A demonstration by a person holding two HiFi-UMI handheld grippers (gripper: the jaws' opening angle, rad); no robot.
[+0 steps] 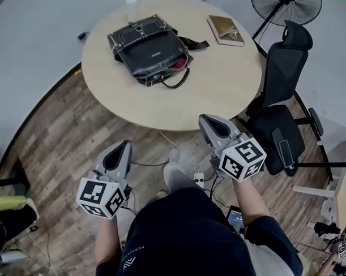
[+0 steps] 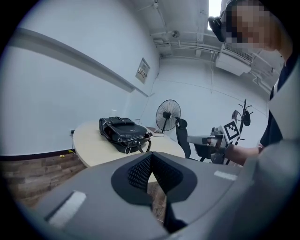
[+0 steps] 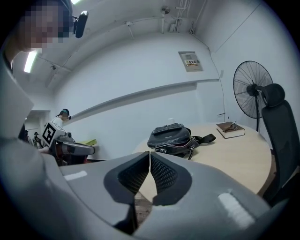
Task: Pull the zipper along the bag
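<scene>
Well short of the table, the left gripper and right gripper hang over the wood floor, each with jaws pressed together on nothing. The bag lies on the table's far left part, a cup behind it and a book to its right. A chair and a fan stand by the table's right edge.
</scene>
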